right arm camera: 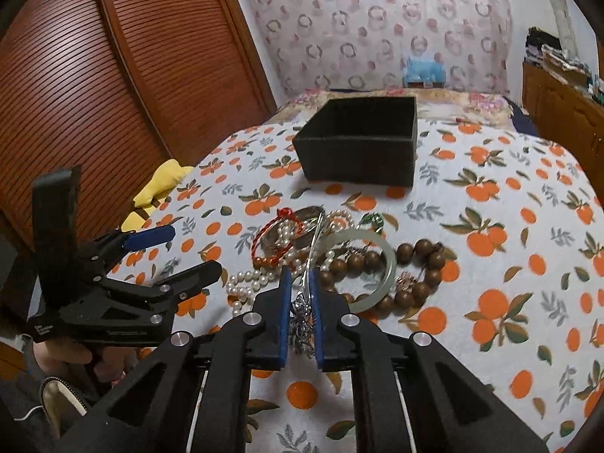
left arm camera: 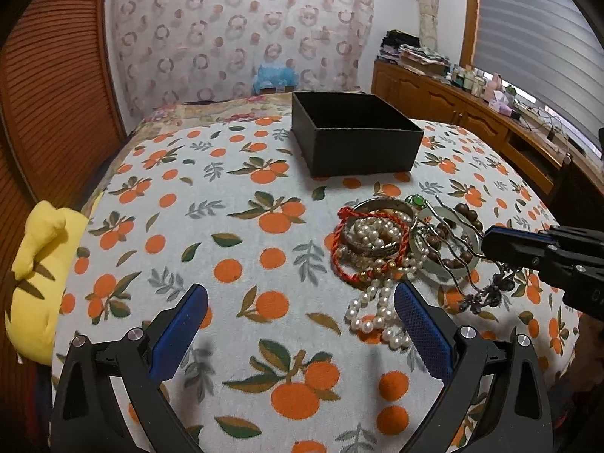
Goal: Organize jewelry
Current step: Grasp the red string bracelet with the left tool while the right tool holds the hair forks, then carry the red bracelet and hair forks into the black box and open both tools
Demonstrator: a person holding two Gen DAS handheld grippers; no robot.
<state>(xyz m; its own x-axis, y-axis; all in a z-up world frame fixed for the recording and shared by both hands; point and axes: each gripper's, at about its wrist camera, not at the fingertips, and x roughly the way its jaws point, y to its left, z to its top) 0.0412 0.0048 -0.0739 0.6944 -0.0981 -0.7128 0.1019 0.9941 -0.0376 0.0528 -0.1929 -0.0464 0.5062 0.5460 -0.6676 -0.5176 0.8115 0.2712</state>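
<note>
**Inspector:** State the right gripper's condition.

**Assistant:** Its blue-padded jaws stand nearly together, clamped on the ornate end of a silver wavy-pronged metal hair fork. The prongs run forward from the pads over the heap. The grip on the decorated end looks chosen so that the long prongs can slide clear of the pile.

**Inspector:** And the left gripper?

**Assistant:** Spread wide, holding nothing. It hangs low over the orange-print white cloth, with one pad just beside the trailing white pearl strand. I judge it is waiting, or placed to steady the heap.

**Inspector:** Where is the jewellery?

**Assistant:** Heaped on the cloth, in front of the open black square cardboard box. No contents can be seen in the box, though its floor is not in view. The heap holds a red braided cord bracelet, a pale green jade bangle, a brown wooden bead bracelet, a silver metal bangle and a small green-stone piece.

**Inspector:** Obstructions?

**Assistant:** The prongs lie across the jade bangle and the wooden beads. Lifting the hair fork may drag them. The pearls are tangled through the cord and the silver bangle.

**Inspector:** Surroundings?

**Assistant:** A yellow stuffed toy lies at the cloth's left edge, well apart. The path to the box is open.
</note>
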